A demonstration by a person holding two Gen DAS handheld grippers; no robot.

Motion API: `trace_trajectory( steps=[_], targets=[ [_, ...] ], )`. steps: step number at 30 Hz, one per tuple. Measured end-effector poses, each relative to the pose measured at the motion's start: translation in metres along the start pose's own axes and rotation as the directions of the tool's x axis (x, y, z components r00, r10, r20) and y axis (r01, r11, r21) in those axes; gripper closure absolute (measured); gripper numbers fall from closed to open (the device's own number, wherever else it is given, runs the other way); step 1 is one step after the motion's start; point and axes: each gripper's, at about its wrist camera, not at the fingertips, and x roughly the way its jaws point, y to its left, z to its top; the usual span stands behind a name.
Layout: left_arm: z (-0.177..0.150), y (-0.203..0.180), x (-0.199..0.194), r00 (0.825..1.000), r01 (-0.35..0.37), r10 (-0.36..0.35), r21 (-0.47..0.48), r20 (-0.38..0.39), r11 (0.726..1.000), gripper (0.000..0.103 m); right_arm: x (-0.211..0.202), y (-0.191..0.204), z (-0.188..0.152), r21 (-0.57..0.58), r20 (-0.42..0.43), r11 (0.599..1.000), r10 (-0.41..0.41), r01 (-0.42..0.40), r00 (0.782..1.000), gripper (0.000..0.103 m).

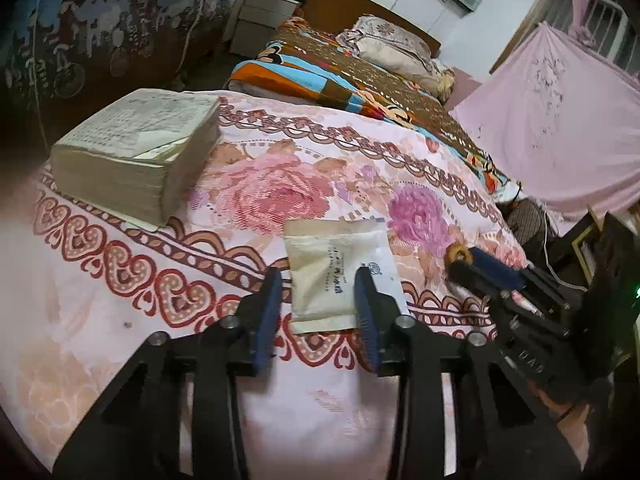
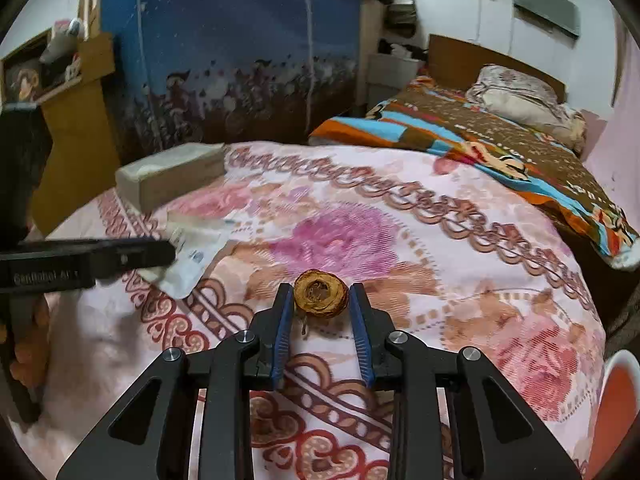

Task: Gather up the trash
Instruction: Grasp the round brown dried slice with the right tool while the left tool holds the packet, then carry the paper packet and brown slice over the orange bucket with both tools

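Blue-padded fingers of the right gripper (image 2: pixel 319 300) are seen nearest, set either side of a dried brown fruit slice (image 2: pixel 321 293) on the floral bedspread (image 2: pixel 440 216), pads at its rim; whether it is pinched cannot be told. It is judged light, stiff and brittle, best taken across its edges. Just left, the left gripper (image 1: pixel 318 284) is spread over a flat white paper sachet (image 1: pixel 340 272), not pressing it; thin and floppy, it is best nipped at an edge. Farther off, a thick book (image 1: pixel 136 148) is seen.

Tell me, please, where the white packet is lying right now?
In the left wrist view the white packet lies flat on the floral bedspread, between the left gripper's fingers, right of the thick book.
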Motion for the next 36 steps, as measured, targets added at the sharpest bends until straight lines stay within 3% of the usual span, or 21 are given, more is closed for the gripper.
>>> trace_trajectory(
  steps=[7,11,13,17,20,24,28,36],
  targets=[
    [-0.001,-0.009,0.006,0.998,-0.054,0.055,0.052,-0.020,0.997,0.078,-0.006,-0.007,0.000,0.034,0.022,0.999,-0.011,0.010,1.000,0.077],
    [-0.001,-0.013,0.005,0.997,-0.069,0.071,0.075,-0.016,0.995,0.086,-0.006,-0.007,0.001,0.034,0.021,0.999,-0.014,0.013,1.000,0.077],
    [-0.002,-0.015,0.003,0.997,-0.075,0.076,0.081,-0.003,0.994,0.098,-0.006,-0.008,0.001,0.039,0.025,0.999,-0.016,0.015,1.000,0.077],
    [-0.003,-0.020,-0.003,0.997,-0.069,0.067,0.104,0.023,0.992,0.101,-0.011,-0.011,-0.001,0.052,0.041,0.998,-0.019,0.017,0.999,0.077],
    [-0.006,-0.031,-0.011,0.995,-0.078,0.068,0.158,0.067,0.984,0.103,-0.019,-0.011,-0.002,0.055,0.073,0.998,-0.023,0.019,0.997,0.077],
    [-0.015,-0.052,-0.034,0.980,-0.106,0.057,0.253,0.191,0.962,0.103,-0.033,-0.009,-0.004,0.054,0.139,0.998,-0.039,0.032,0.990,0.077],
    [-0.022,-0.065,-0.050,0.962,-0.132,0.052,0.292,0.268,0.947,0.103,-0.058,-0.009,-0.008,0.061,0.253,0.997,-0.063,0.049,0.966,0.077],
    [-0.028,-0.095,-0.078,0.918,-0.126,-0.011,0.318,0.396,0.940,0.103,-0.113,-0.020,-0.021,0.131,0.459,0.986,-0.149,0.099,0.876,0.077]
  ],
)
